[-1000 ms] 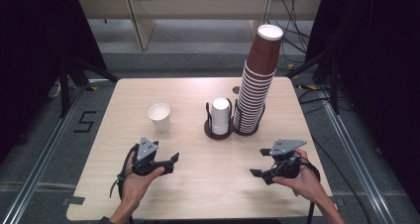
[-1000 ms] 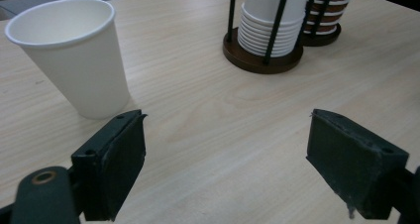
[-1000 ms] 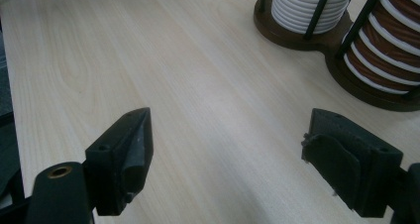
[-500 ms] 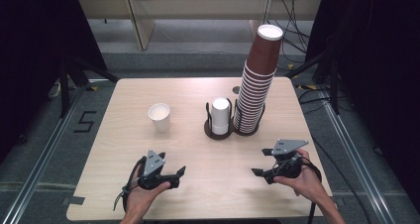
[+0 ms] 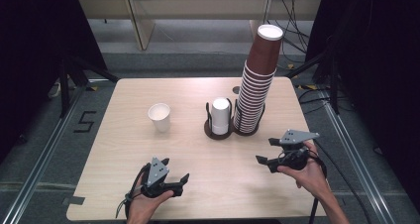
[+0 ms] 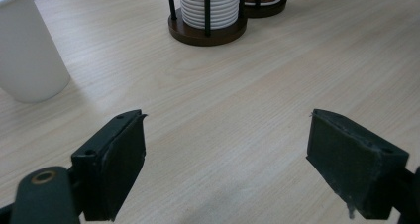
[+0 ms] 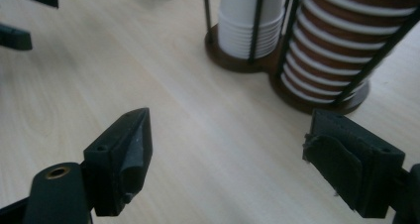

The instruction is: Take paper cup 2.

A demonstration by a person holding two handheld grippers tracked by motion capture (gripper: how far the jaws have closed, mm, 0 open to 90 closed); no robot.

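A single white paper cup (image 5: 159, 117) stands upright left of centre on the wooden table (image 5: 124, 149); in the left gripper view this white cup (image 6: 27, 50) is at the far left. A dark twin holder (image 5: 218, 133) carries a short stack of white cups (image 5: 220, 115) and a tall stack of brown cups (image 5: 257, 80). My left gripper (image 5: 176, 169) hovers near the front edge, open and empty (image 6: 225, 149). My right gripper (image 5: 266, 150) sits at the front right, open and empty (image 7: 228, 149), facing the white stack (image 7: 247, 21) and brown stack (image 7: 341, 50).
The table's front edge (image 5: 198, 218) lies just under both hands. Cables trail from each gripper. Dark stands and floor rails flank the table. In the right gripper view the left gripper's jaws (image 7: 25, 16) show at the top left.
My left gripper has drawn back toward the front edge and drifted slightly right. The right gripper has shifted only a little. The cups have not moved.
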